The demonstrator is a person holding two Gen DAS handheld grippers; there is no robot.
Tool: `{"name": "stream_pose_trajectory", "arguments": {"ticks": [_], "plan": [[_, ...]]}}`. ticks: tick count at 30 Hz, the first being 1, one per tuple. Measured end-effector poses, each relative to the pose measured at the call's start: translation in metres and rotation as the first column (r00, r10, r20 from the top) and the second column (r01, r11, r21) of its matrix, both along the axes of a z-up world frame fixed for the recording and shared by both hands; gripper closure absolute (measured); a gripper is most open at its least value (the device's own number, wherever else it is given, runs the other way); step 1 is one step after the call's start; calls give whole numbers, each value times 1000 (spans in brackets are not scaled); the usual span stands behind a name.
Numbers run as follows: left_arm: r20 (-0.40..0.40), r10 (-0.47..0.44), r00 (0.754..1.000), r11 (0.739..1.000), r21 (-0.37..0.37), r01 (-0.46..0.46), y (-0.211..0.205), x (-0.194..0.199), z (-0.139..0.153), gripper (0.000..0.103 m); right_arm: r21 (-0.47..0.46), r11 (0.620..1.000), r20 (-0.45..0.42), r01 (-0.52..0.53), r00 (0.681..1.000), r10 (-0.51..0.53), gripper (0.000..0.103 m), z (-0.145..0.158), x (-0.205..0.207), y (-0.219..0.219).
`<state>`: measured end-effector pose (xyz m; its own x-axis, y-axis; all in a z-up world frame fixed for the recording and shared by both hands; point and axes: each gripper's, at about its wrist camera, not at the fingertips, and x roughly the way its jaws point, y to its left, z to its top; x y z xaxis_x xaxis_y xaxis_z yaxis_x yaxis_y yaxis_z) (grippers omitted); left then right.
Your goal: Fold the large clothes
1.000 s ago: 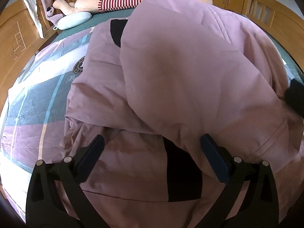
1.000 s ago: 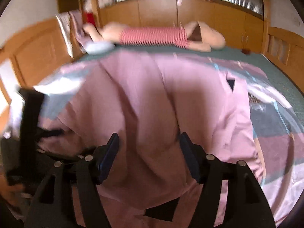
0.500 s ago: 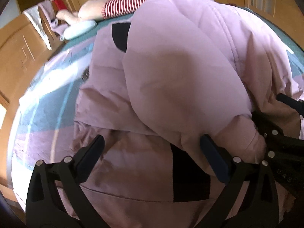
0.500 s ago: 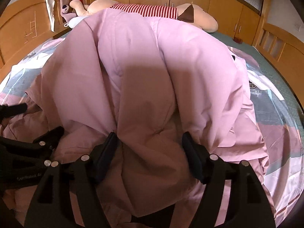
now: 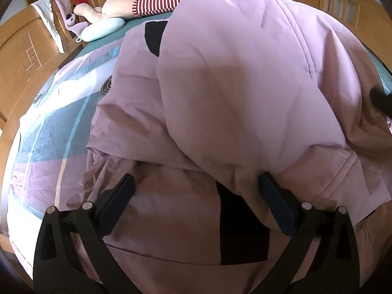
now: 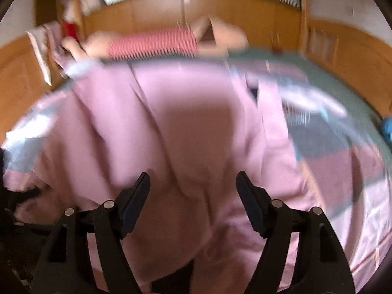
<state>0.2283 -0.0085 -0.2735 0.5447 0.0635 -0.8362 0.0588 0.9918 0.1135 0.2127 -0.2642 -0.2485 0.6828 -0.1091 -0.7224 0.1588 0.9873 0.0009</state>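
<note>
A large pink padded jacket (image 5: pixel 232 93) with black patches lies heaped on the bed, one puffy part folded over the rest. It also fills the middle of the blurred right wrist view (image 6: pixel 186 132). My left gripper (image 5: pixel 196 186) is open, low over the jacket's near hem, its right finger touching the folded part. My right gripper (image 6: pixel 193 183) is open above the jacket, holding nothing. A black part of the right gripper shows at the right edge of the left wrist view (image 5: pixel 381 99).
The bed (image 5: pixel 49 127) has a pink, blue and white patchwork sheet. A big plush toy in a red-striped shirt (image 5: pixel 156 0) and a pale blue pillow (image 5: pixel 103 30) lie at the far end. Wooden bed rails (image 5: pixel 22 51) and cupboards surround it.
The right gripper has pulled up and back from the jacket, and its view is now blurred. In the left view it has receded to the right edge. The left gripper barely moved.
</note>
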Motion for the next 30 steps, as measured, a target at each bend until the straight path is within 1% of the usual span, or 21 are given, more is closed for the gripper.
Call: {"name": "stream_pose_trajectory", "arguments": {"ticks": [1, 3, 4, 6, 9, 11, 13, 16, 17, 18, 19, 20, 21, 22, 23, 26, 30], "plan": [[2, 1, 1000, 1000, 3, -1, -1, -1, 0, 2, 41, 999, -62, 16, 998, -13, 29, -13, 6, -6], [-2, 1, 1000, 1000, 7, -1, -1, 1, -1, 2, 132, 990, -83, 49, 996, -38, 26, -20, 9, -19], [-4, 2, 1000, 1000, 7, -2, -1, 2, -1, 2, 147, 988, -89, 53, 995, -40, 26, -20, 9, -21], [-4, 4, 1000, 1000, 2, -4, 0, 3, -1, 2, 151, 987, -91, 56, 995, -43, 25, -20, 9, -23], [-4, 5, 1000, 1000, 1, -5, 1, 2, -1, 2, 107, 993, -74, 50, 996, -42, 25, -17, 7, -17], [-3, 5, 1000, 1000, 1, -5, 1, 2, -1, 2, 107, 993, -51, 48, 998, -43, 25, -12, 4, -14], [-2, 6, 1000, 1000, 0, -6, 1, 3, -1, 2, 107, 993, 22, 46, 999, -49, 25, -1, -2, -15], [-1, 5, 1000, 1000, 5, -5, 1, 4, -1, 2, 78, 997, 135, 22, 990, -33, 25, 14, -10, -8], [0, 6, 1000, 1000, 6, -6, 1, 4, -2, 2, 68, 998, 152, 13, 988, -23, 25, 16, -10, -5], [2, 6, 1000, 1000, 7, -6, 1, 3, -2, 2, 39, 999, 151, 3, 989, -9, 25, 15, -9, 0], [2, 7, 1000, 1000, 7, -7, 1, 3, -2, 2, 10, 1000, 129, 4, 992, -5, 25, 12, -6, 2], [2, 7, 1000, 1000, 6, -7, 1, 3, -2, 2, -19, 1000, 96, 11, 995, -9, 25, 7, 0, 4], [2, 7, 1000, 1000, 6, -7, 1, 3, -2, 2, -42, 999, 45, 18, 999, -16, 25, -2, 7, 5], [2, 7, 1000, 1000, 6, -7, 1, 3, -2, 2, -53, 998, 5, 23, 1000, -23, 24, -10, 12, 4], [1, 7, 1000, 1000, 5, -7, 1, 3, -2, 2, -54, 998, -8, 26, 1000, -27, 22, -14, 13, 2], [-4, 8, 1000, 1000, 3, -8, 1, 4, -2, 2, -16, 999, -24, 44, 999, -44, 17, -16, 16, -6], [2, 7, 1000, 1000, 15, -7, 0, 4, -2, 2, 17, 998, -34, 55, 998, -54, 15, -20, 18, -10]]}}
